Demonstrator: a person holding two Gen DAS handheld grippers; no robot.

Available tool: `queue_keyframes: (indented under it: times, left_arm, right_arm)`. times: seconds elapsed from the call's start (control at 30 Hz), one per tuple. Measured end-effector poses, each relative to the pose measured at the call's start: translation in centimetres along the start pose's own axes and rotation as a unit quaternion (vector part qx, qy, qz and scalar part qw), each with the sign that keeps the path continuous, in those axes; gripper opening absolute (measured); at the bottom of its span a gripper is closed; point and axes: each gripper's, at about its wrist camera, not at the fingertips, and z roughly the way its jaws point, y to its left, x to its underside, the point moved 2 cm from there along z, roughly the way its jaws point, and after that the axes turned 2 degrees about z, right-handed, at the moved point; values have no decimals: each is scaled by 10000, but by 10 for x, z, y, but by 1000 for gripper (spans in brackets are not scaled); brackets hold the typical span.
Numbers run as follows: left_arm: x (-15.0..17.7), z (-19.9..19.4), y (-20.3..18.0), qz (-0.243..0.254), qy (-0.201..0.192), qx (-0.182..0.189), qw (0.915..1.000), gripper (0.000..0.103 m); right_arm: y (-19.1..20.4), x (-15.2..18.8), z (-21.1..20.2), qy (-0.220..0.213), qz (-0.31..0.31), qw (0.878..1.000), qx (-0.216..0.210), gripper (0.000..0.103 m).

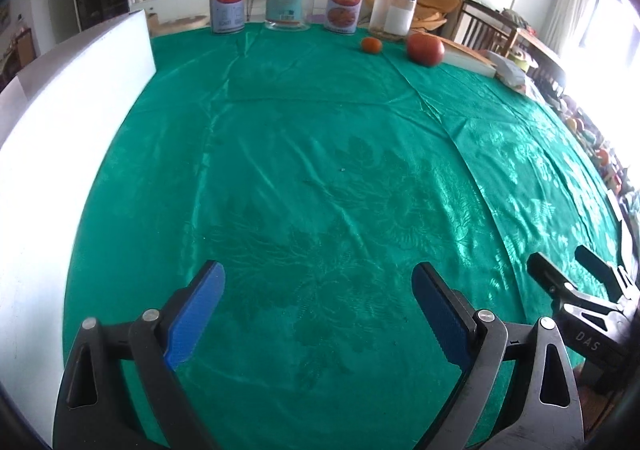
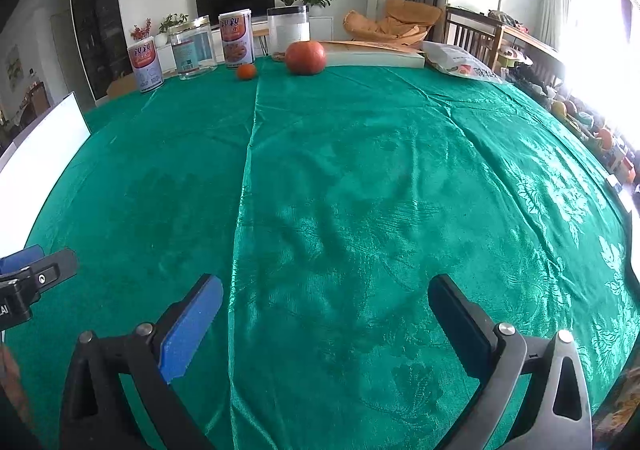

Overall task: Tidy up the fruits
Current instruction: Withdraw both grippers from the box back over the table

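1. Your left gripper (image 1: 318, 304) is wide apart, blue pads (image 1: 196, 314) facing each other with nothing between them, low over the near part of the green tablecloth (image 1: 320, 154).
2. Your right gripper (image 2: 326, 314) is just the same: spread wide, empty, over bare cloth at the near edge. The two tools sit side by side; each shows at the edge of the other's view.
3. Look out across the table and there's the fruit, well apart from both tools at the far side. The big red-orange fruit (image 2: 305, 57) sits on the cloth just in front of a flat white box (image 2: 374, 57).
4. The small orange fruit (image 2: 246, 71) lies just to its left, near it but not touching.
5. Behind them runs a row of containers: a printed can (image 2: 146, 64) at far left, a clear jar (image 2: 195, 48) with a gold lid, a second printed can (image 2: 236, 38), and a frosted jar (image 2: 289, 30) with a dark lid. A white board (image 1: 72, 138) stands along the left edge.
6. My read: nothing picked up yet, so you're at the start, in the reach stage.
7. Next up, I'd send your right gripper forward to the big fruit; it's round, so straddle it squarely or it may roll. The frames don't show where the fruits belong.
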Motion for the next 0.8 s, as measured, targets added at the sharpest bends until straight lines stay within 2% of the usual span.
queue_keyframes:
  times: [0.43,0.8]
  left_arm:
    - [8,10,2,-6,91,-33,10000,95]
    - [13,11,-3,234,-84,-230,9994,96]
  right_arm:
    - [-1,0,-1,-11,3,10000,-6,102]
    - [-2,-1,-5,-137,31,9999,17,102]
